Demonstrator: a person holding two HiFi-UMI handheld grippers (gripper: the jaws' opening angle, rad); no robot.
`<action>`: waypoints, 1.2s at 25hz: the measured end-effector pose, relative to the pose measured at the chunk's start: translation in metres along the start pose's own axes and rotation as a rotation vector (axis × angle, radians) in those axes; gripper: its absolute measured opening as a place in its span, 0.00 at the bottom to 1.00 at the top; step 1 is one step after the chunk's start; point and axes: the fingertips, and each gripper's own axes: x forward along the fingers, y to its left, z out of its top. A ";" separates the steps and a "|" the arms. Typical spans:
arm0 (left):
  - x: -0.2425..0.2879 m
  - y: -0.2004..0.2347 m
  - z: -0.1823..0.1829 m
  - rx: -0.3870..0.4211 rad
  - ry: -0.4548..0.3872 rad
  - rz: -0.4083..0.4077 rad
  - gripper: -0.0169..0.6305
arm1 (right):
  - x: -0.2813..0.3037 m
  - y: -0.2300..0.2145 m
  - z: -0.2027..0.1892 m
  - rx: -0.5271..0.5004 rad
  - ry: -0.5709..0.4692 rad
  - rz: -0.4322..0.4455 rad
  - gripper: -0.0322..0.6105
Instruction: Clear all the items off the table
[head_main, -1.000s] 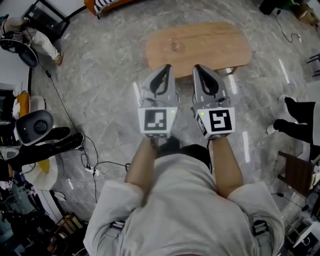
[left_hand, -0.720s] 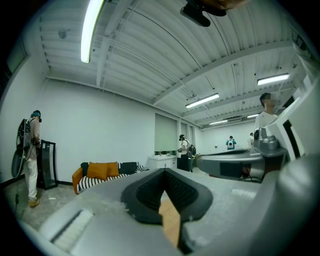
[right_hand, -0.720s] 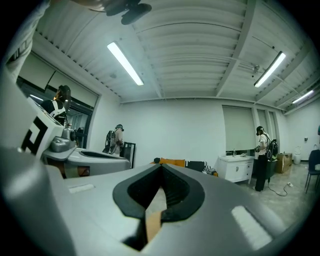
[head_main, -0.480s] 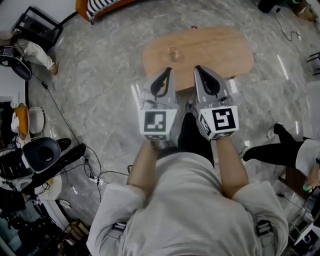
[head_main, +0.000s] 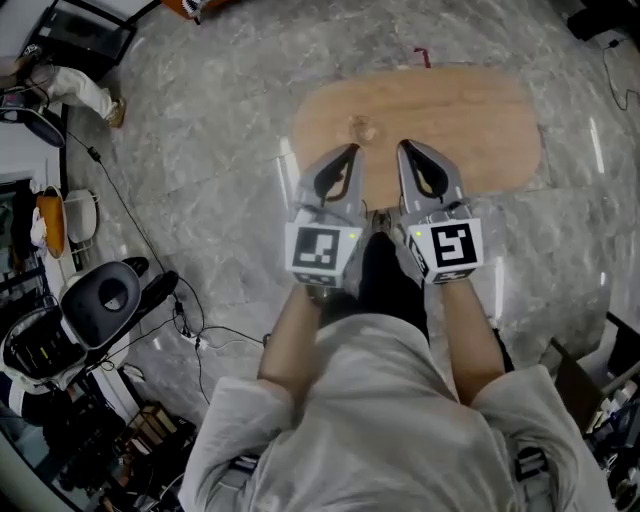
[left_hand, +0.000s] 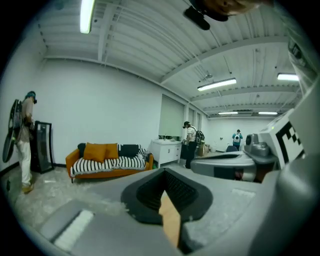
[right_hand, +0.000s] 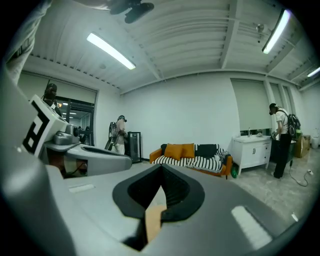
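An oval wooden table (head_main: 480, 120) stands on the grey marble floor ahead of me. On its left part lies one small pale round thing (head_main: 361, 128), too small to tell what it is. My left gripper (head_main: 350, 150) and right gripper (head_main: 405, 148) are held side by side over the table's near edge. Both are shut with nothing between the jaws. In the left gripper view the left gripper (left_hand: 167, 200) shows only a thin slit of wood colour. The right gripper (right_hand: 157, 200) looks the same in the right gripper view.
A black round-seated chair (head_main: 105, 295) and cables (head_main: 190, 335) sit on the floor at my left. An orange striped sofa (left_hand: 107, 157) and a white cabinet (left_hand: 167, 150) stand at the far wall. Several people stand about the room.
The table has drawn nearer and lower in the head view, with its near edge now under the gripper tips. Both grippers stayed shut, side by side.
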 end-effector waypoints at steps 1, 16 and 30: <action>0.011 0.000 -0.005 -0.022 0.020 -0.009 0.06 | 0.006 -0.007 -0.007 0.017 0.013 0.010 0.05; 0.043 -0.001 -0.115 -0.002 0.268 -0.123 0.06 | 0.021 -0.024 -0.126 0.124 0.197 0.012 0.05; 0.076 0.024 -0.236 0.377 0.592 -0.329 0.06 | 0.046 -0.006 -0.203 0.151 0.315 -0.054 0.06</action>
